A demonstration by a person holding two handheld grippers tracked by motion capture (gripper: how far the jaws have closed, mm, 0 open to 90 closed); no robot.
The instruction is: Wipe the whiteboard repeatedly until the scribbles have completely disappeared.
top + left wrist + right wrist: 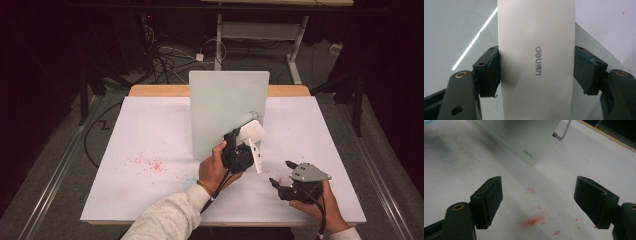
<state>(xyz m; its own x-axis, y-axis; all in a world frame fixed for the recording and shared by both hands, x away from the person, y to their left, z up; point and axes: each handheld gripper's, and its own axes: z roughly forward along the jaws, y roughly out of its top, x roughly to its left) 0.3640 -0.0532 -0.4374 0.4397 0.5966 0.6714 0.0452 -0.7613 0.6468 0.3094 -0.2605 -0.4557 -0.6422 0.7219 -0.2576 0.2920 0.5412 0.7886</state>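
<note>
A pale green glass board (220, 105) stands upright in the middle of the white table (150, 130). My left gripper (244, 141) is shut on a white eraser (251, 132) and holds it against the board's lower right part. In the left gripper view the eraser (536, 37), marked "deli", is clamped between both pads, with the board (454, 30) right behind it. My right gripper (281, 173) is open above the table's front right, and nothing is between its jaws. In the right gripper view this gripper (539, 200) faces the board's lower corner (524, 135).
Red marker smears (147, 164) dot the left half of the table, and more red stains (532, 221) lie under the right gripper. A faint blue smear (190, 182) sits near the left wrist. A wire foot (564, 131) props the board behind. Cables lie on the floor (165, 60) beyond.
</note>
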